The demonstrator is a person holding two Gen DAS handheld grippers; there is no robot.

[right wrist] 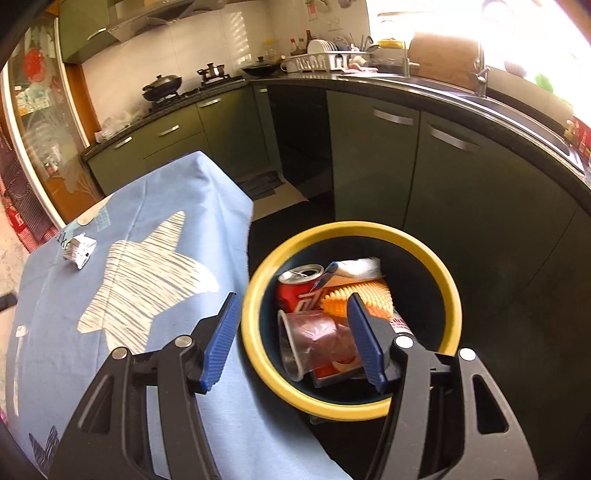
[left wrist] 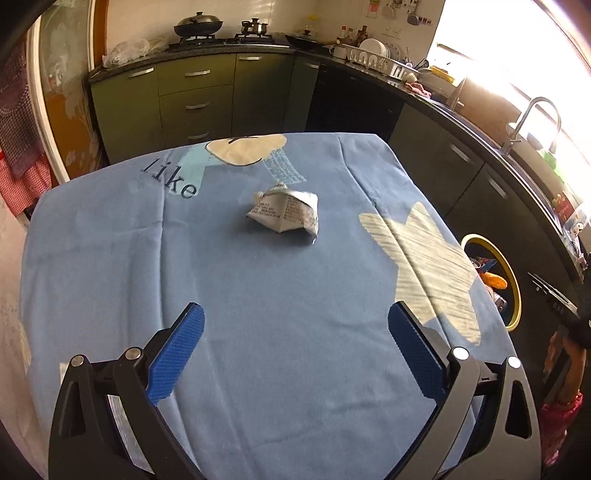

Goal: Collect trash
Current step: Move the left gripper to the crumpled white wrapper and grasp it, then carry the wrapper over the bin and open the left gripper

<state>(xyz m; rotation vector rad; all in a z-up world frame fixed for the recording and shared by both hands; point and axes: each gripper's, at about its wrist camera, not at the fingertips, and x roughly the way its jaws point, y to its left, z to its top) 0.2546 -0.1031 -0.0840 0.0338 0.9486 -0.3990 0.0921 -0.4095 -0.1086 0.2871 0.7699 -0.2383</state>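
A crumpled printed paper wrapper (left wrist: 286,212) lies on the blue tablecloth (left wrist: 258,295) near the table's middle; it also shows small at the left of the right wrist view (right wrist: 78,249). My left gripper (left wrist: 295,328) is open and empty, hovering over the cloth, short of the wrapper. My right gripper (right wrist: 291,314) is open and empty above the yellow-rimmed bin (right wrist: 448,291) beside the table. The bin holds a red can (right wrist: 297,286), a clear plastic cup (right wrist: 310,341), an orange spiky piece (right wrist: 364,295) and other packaging. The bin also shows at the right of the left wrist view (left wrist: 511,284).
Green kitchen cabinets (right wrist: 373,155) and a dark counter (right wrist: 443,92) curve around behind the bin. A stove with a wok (left wrist: 199,24) is at the back, a sink with a tap (left wrist: 535,122) on the right. The table edge (right wrist: 245,236) borders the bin.
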